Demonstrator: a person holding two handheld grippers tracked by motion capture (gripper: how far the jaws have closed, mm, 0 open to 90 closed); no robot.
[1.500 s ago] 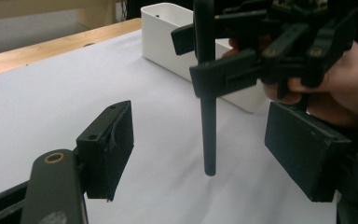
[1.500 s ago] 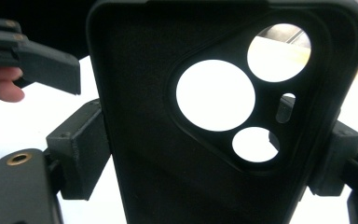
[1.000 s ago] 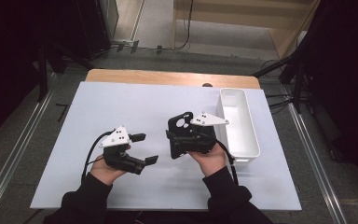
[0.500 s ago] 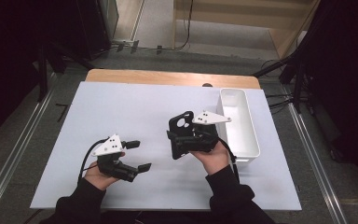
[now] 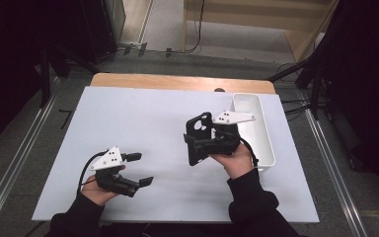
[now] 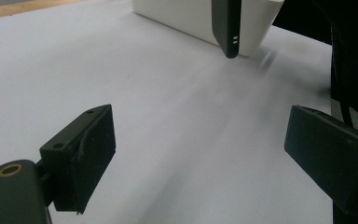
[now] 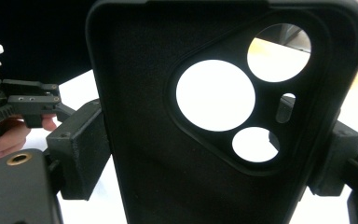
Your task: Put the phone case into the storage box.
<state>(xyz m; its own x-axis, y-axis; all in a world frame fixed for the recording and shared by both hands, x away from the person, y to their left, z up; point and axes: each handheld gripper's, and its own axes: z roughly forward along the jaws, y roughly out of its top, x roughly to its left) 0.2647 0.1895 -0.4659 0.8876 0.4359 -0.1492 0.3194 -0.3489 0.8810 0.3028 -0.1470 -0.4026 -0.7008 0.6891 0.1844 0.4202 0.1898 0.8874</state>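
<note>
A black phone case (image 5: 196, 140) with round camera cut-outs stands upright over the table's right middle, clamped across its width by my right gripper (image 5: 201, 144). In the right gripper view the case (image 7: 168, 154) has a pad pressed on each of its side edges (image 7: 81, 149). Near the front left of the white table top my left gripper (image 5: 140, 169) is held low, open, with nothing between its jaws. The left gripper view looks past its spread jaws (image 6: 205, 158) to the bottom corner of the case (image 6: 226, 28), which hangs above the table.
A long white tray (image 5: 266, 148) lies along the table's right side, just beyond the right hand; its wall (image 6: 182, 16) is behind the case. A wooden strip (image 5: 177, 81) runs along the far edge. The white table top (image 5: 138, 118) spreads between the hands.
My left gripper has slid left and toward the near edge, sinking a little. The right hand has lifted the case slightly and shifted it a bit to the right.
</note>
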